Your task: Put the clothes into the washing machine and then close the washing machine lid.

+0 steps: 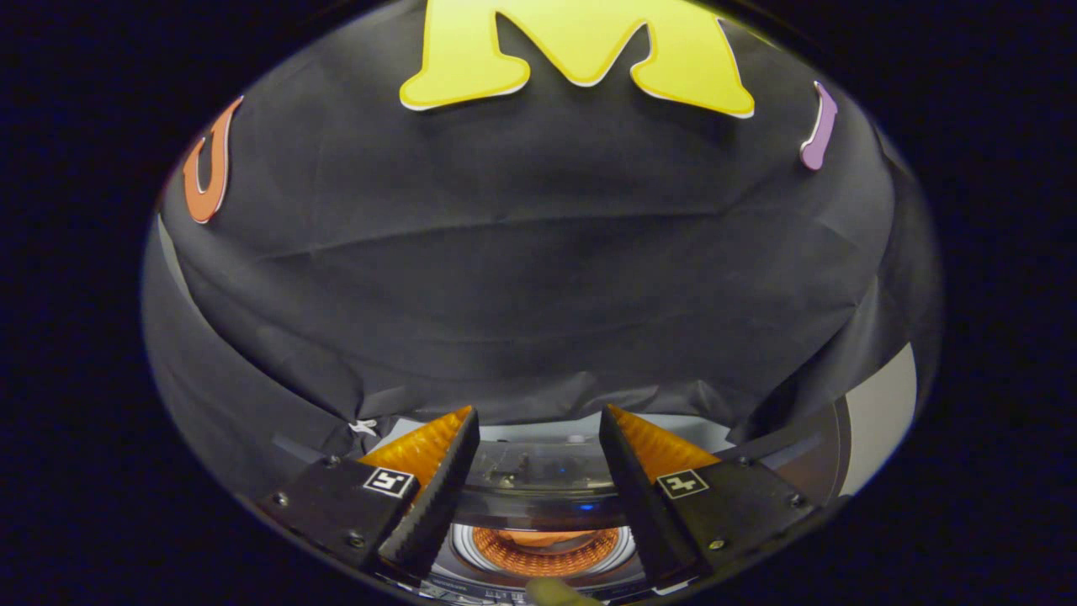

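The gripper (pixel 538 497) hangs above a top-loading washing machine (pixel 791 459), its fingers (pixel 433 497) spread wide apart and gripping nothing. Between them lies the machine's transparent lid (pixel 538 484), which appears to be lowered over the tub, its near edge running from one finger to the other. Beneath the lid, the round drum opening (pixel 545 551) glows orange; something orange sits inside, probably the clothes, though the glare makes that hard to confirm. A small pale object (pixel 559 593) lies just below the drum, too blurred to identify. Judging by this, the loading looks done and the lid looks shut or nearly so, leaving at most a final press. Beyond the fingers, the booth's black cloth wall (pixel 538 295) drapes down close behind the machine's rear edge, leaving little room forward. A pale strip of wall or floor (pixel 883 404) shows past the machine's right edge, where the space seems more open.
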`<state>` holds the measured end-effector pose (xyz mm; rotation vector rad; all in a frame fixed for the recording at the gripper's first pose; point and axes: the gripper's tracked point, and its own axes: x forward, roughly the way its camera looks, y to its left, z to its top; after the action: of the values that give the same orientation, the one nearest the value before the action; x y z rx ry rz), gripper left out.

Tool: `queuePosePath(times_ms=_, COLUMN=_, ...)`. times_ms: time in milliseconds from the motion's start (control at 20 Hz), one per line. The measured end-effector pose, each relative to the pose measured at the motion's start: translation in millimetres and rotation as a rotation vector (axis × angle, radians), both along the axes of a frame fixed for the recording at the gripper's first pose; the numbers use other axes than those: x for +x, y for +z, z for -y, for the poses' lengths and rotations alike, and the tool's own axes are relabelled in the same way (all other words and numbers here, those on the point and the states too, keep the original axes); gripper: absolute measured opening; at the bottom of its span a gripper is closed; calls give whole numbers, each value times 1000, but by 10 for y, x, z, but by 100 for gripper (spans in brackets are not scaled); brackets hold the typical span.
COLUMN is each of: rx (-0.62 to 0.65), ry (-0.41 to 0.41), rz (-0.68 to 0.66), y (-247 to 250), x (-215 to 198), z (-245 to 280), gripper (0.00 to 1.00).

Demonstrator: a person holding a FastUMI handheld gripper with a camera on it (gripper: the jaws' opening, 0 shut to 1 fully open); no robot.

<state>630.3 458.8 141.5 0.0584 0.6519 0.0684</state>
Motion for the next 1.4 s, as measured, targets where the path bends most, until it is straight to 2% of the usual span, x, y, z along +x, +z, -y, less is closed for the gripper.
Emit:
queuePosePath(times_ms=500, rx=-12, ry=21, rz=32, y=-58, x=-357, z=11, gripper=91)
queuePosePath(times_ms=1200, rx=-37, ry=2, rz=48, y=-263, x=-931, z=39, gripper=90)
queuePosePath(times_ms=1400, rx=-64, ry=32, rz=42, y=-366, x=-1111, z=21, gripper=90)
